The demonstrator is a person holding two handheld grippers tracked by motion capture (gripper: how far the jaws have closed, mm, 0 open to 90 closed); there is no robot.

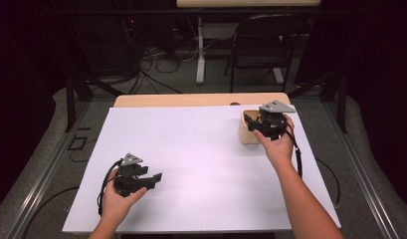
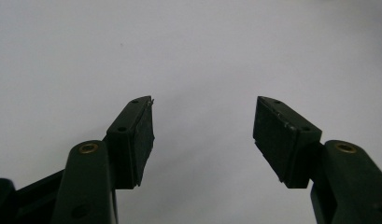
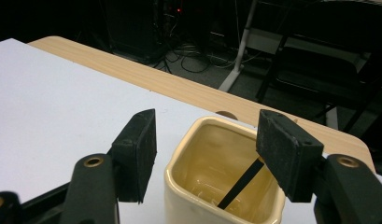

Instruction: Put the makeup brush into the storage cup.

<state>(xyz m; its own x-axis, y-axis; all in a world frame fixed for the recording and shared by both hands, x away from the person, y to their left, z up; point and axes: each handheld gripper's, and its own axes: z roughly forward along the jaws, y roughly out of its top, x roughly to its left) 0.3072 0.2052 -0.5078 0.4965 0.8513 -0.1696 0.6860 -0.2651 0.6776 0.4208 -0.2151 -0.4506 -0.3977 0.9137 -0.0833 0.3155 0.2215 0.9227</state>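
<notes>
Right tongs [image 3: 205,140] spread just above cream cup [image 3: 198,196] with black stick [image 3: 240,184] inside; left tongs [image 2: 202,126] spread, well apart.

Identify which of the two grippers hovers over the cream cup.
The right gripper, above the cream cup; the left gripper has bare white table beneath it.

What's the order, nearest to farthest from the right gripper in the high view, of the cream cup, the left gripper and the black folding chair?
1. Cream cup: directly at the right gripper, on the table's far right.
2. Left gripper: across the white sheet, near left.
3. Black folding chair: on the floor beyond the table's far edge, clearly farthest.
</notes>
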